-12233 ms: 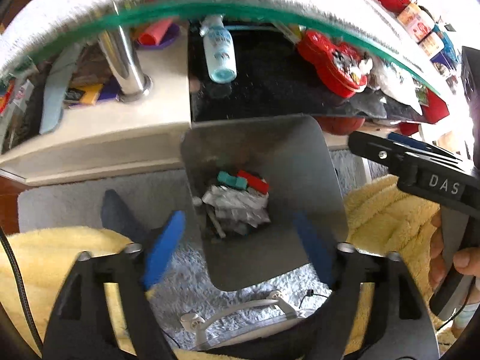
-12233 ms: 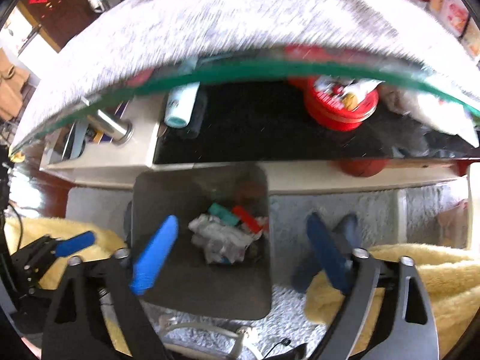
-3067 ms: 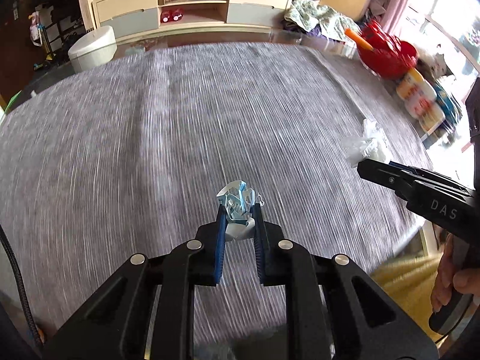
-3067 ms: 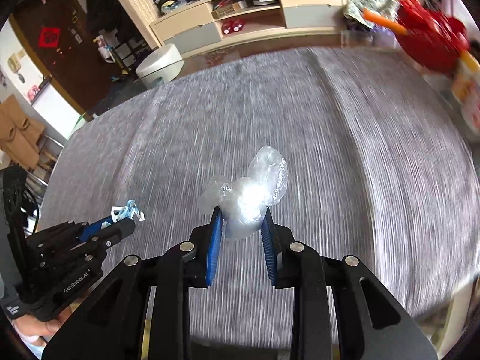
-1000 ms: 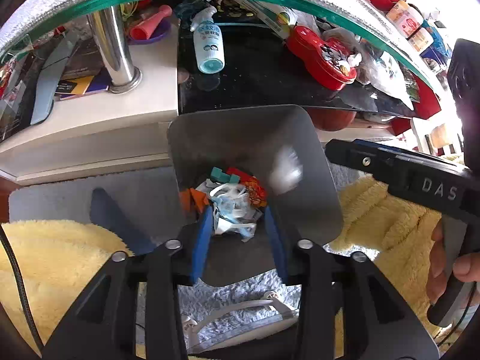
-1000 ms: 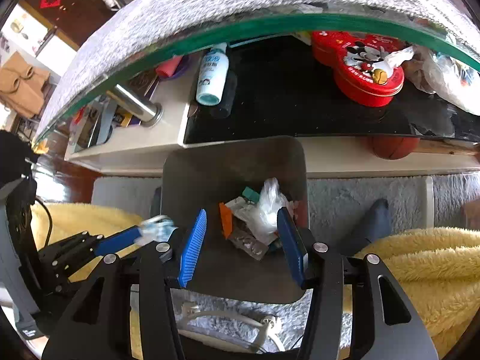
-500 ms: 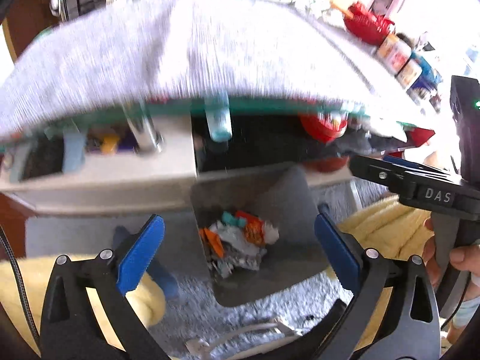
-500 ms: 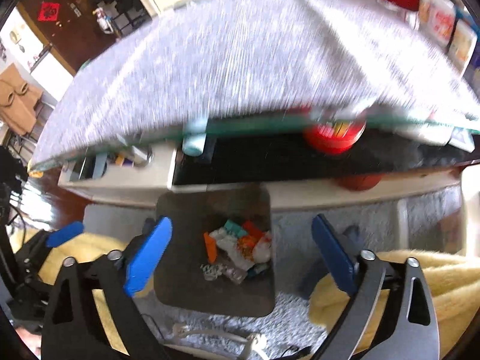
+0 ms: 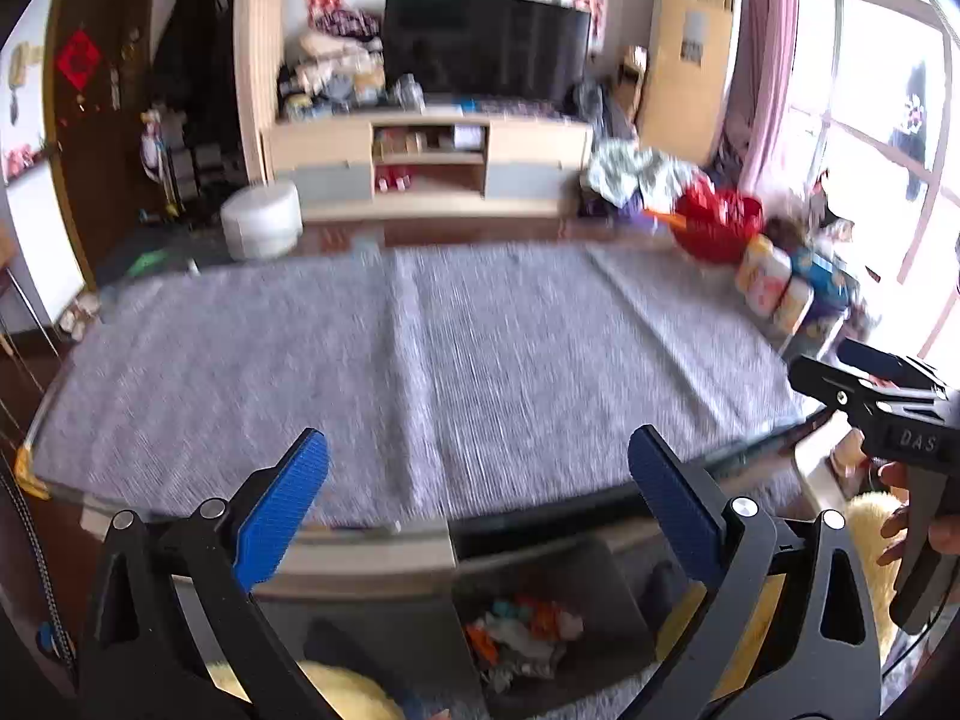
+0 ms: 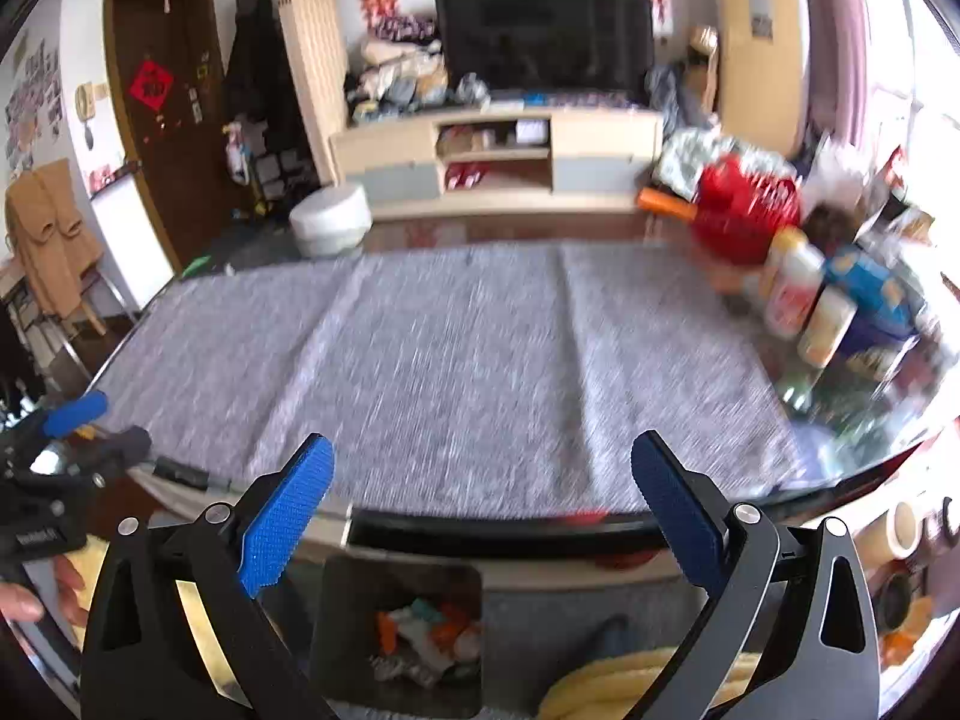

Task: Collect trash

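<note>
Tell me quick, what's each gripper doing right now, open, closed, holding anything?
Left gripper: open wide, holding nothing.
Right gripper: open wide, holding nothing.

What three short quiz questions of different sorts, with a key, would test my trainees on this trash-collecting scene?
1. True or false: the left gripper holds a piece of trash.
2. Multiple choice: the trash bin stands A) on the grey tablecloth, B) on the floor below the table's near edge, C) beside the television.
3. Fill in: the right gripper has its jaws ____.

Key: 1 false, nothing is between its jaws; 2 B; 3 open.
</note>
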